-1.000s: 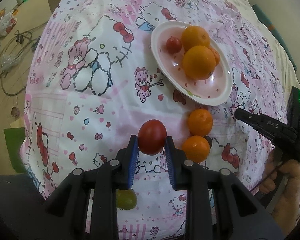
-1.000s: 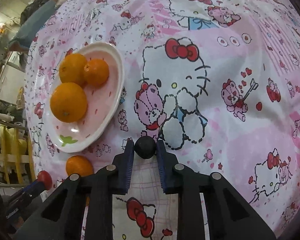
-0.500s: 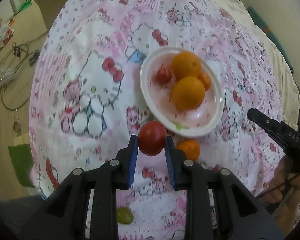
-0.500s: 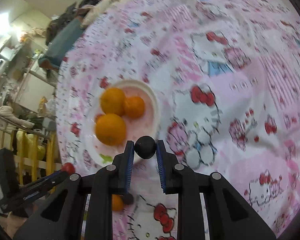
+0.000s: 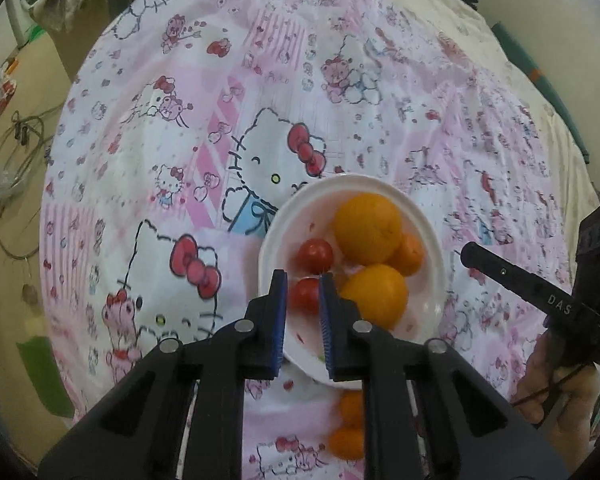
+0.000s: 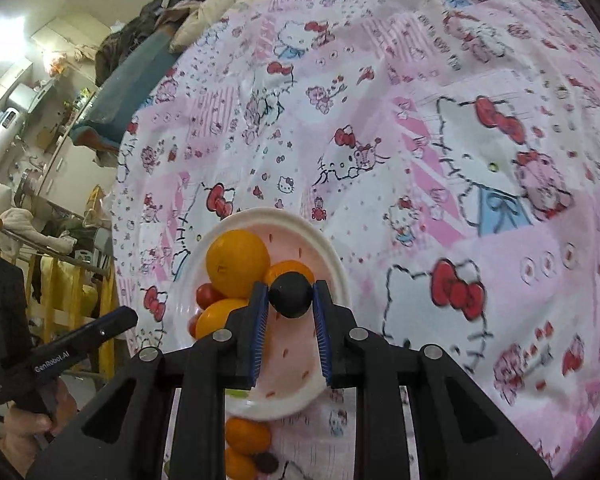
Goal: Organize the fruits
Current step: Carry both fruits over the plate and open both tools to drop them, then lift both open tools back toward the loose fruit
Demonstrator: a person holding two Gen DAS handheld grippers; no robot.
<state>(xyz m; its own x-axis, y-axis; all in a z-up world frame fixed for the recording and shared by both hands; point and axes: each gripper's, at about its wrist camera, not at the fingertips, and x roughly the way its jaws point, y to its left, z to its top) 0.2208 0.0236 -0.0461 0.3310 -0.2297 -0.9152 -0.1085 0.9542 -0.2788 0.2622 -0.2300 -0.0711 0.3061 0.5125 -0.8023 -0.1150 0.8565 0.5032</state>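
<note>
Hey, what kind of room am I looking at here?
Probably a lived-in bedroom at home: a cartoon-cat bedsheet covers the surface, rumpled bedding is heaped at its far end, and household appliances stand nearby.

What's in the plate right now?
In the plate: two large oranges, a smaller one partly hidden behind them, and a red tomato. The left gripper holds another tomato above it, covering what lies beneath.
</note>
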